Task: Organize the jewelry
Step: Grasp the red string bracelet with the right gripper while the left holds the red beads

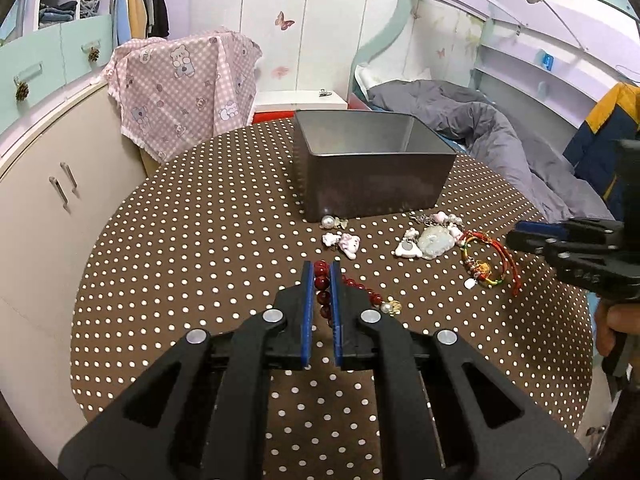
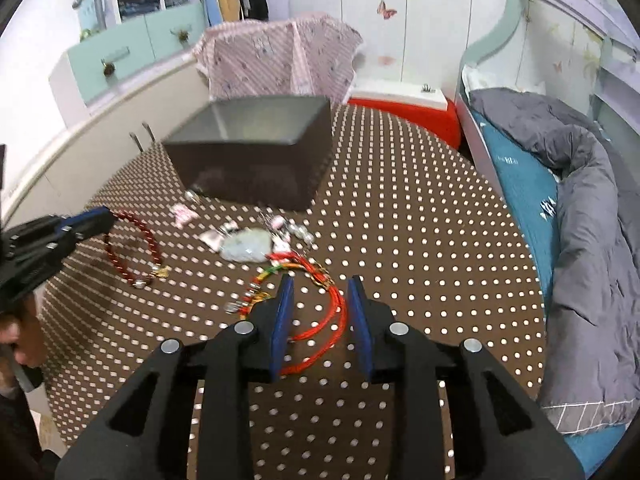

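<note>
A dark red bead bracelet (image 1: 325, 293) lies on the polka-dot table; my left gripper (image 1: 322, 270) is shut on its beads. In the right wrist view the bracelet (image 2: 134, 250) hangs from the left gripper (image 2: 105, 216). My right gripper (image 2: 320, 286) is open, its jaws straddling a red and multicolour cord bracelet (image 2: 320, 320), also visible in the left wrist view (image 1: 486, 262). A pale green jade pendant (image 1: 435, 242) with pink and white charms (image 1: 342, 242) lies in front of the grey metal box (image 1: 372, 160), which looks empty.
The round brown table (image 1: 200, 260) stands by a cream cabinet (image 1: 48, 208) on the left and a bed with a grey duvet (image 2: 580, 208) on the right. A pink checked cloth (image 1: 184, 88) drapes over something behind the table.
</note>
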A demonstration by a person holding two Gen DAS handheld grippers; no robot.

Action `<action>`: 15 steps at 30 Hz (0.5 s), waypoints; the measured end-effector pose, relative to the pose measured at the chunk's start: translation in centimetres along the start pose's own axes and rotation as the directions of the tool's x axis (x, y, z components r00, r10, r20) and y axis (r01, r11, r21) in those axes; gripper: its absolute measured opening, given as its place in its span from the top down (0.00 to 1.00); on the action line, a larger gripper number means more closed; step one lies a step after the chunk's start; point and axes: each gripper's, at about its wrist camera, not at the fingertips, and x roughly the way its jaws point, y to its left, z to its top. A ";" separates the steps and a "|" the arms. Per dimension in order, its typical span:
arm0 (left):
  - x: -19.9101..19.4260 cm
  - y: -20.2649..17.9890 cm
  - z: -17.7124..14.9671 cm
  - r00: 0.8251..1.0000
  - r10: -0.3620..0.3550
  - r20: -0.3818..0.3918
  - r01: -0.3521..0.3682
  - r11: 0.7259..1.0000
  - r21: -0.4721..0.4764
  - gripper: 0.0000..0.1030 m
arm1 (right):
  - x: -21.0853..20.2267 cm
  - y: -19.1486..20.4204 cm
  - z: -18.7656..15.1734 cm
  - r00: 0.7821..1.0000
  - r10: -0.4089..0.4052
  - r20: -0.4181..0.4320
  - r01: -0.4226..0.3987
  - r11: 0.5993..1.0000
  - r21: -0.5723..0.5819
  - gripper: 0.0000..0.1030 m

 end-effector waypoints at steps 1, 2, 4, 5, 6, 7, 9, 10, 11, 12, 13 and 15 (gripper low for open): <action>0.0 0.0 -0.1 1.000 -0.002 0.001 0.002 1.000 0.000 0.92 | 0.9 0.1 0.0 1.000 -0.019 -0.017 0.019 1.000 -0.015 0.74; -0.1 -0.1 -0.1 1.000 -0.003 0.003 0.003 1.000 -0.001 0.92 | 2.0 0.5 -0.2 0.998 -0.038 -0.048 0.036 0.998 -0.041 0.74; -0.3 0.0 0.0 1.000 -0.006 0.008 0.006 1.000 -0.005 0.92 | 2.2 1.3 -0.3 0.998 -0.046 -0.035 0.043 0.995 -0.086 0.80; -0.4 0.1 0.0 1.000 -0.009 0.011 0.009 1.000 -0.008 0.92 | 2.1 1.6 -0.4 0.999 -0.033 -0.042 0.029 0.995 -0.096 0.96; -0.5 0.1 0.0 1.000 -0.010 0.013 0.010 1.000 -0.010 0.92 | 2.0 1.9 -0.4 0.999 -0.022 -0.046 0.017 0.994 -0.105 0.98; -0.8 0.2 0.1 1.000 -0.012 0.018 0.012 1.000 -0.013 0.92 | 1.7 2.1 -0.4 0.999 -0.019 -0.038 0.015 0.994 -0.113 0.98; -1.2 0.3 0.3 0.999 -0.016 0.028 0.017 1.000 -0.016 0.92 | 0.4 2.3 -0.2 1.000 0.004 0.000 -0.004 0.995 -0.103 0.98; -1.5 0.3 0.4 0.999 -0.021 0.034 0.021 1.000 -0.017 0.92 | -0.1 2.2 -0.1 1.000 0.017 0.015 -0.015 0.995 -0.096 0.98; -1.9 0.3 0.6 0.999 -0.026 0.043 0.027 0.999 -0.019 0.92 | -1.1 2.3 0.2 0.999 0.037 0.038 -0.033 0.995 -0.094 0.98; -2.3 0.3 0.7 0.998 -0.029 0.052 0.030 0.999 -0.018 0.92 | -1.8 2.4 0.4 0.998 0.042 0.051 -0.037 0.994 -0.099 0.98; -2.7 0.3 0.9 0.998 -0.033 0.062 0.033 0.999 -0.014 0.92 | -2.5 2.5 0.7 0.997 0.045 0.066 -0.038 0.993 -0.108 0.98; -3.5 0.2 1.4 0.996 -0.038 0.080 0.038 0.999 -0.006 0.92 | -4.4 3.0 1.6 0.992 0.065 0.109 -0.051 0.991 -0.125 0.98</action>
